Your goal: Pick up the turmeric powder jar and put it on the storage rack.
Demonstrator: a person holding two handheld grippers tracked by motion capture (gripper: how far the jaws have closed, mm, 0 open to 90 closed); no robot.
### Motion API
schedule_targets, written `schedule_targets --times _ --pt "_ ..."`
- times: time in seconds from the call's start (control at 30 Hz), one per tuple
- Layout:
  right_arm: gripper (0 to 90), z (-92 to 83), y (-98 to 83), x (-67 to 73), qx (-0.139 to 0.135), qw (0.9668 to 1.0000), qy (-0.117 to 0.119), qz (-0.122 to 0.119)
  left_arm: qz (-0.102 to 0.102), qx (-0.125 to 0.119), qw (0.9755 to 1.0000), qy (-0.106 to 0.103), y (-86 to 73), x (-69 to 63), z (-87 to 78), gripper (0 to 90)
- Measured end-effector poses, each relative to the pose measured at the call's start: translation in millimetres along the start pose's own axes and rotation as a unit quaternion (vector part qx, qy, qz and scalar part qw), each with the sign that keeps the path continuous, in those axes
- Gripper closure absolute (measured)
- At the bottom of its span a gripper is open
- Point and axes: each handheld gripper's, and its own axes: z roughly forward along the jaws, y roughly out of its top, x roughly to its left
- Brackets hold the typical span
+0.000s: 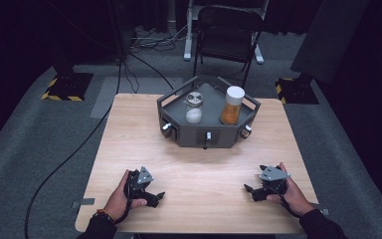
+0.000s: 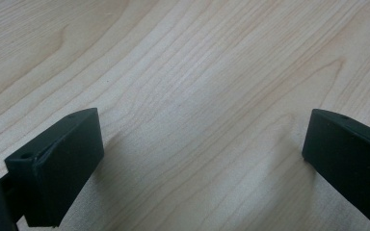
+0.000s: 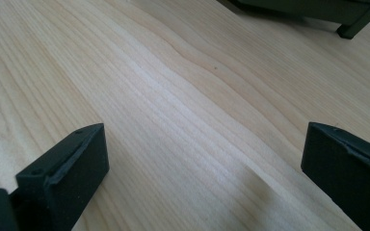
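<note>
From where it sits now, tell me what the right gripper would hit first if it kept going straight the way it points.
Probably the bare table. The right gripper, jaws open, points low across the wood, and the dark tray only edges its view at the upper right, seemingly off that line. Depth is hard to judge.

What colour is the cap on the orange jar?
White; the jar and its cap show best in the high view.
</note>
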Motion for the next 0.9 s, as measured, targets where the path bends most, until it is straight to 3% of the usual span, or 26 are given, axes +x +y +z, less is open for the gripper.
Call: schedule_targets --times 0.23,0.47,0.9 --pt "0.7 -2.8 -2.1 -24.2 0.017 0.9986 0.041 0.029 0.000 0.000 1.0000 0.000 0.0 0.0 0.0 0.2" --pt "0.2 -3.4 -4.4 -46.2 0.036 0.9945 0.078 0.060 0.000 0.000 1.0000 0.000 0.1 0.3 0.1 0.2" --pt "0.1 -5.6 -7.8 -51.3 0.034 0.9943 0.086 0.054 0.004 0.001 1.0000 -0.004 1.8 2.7 1.3 0.0"
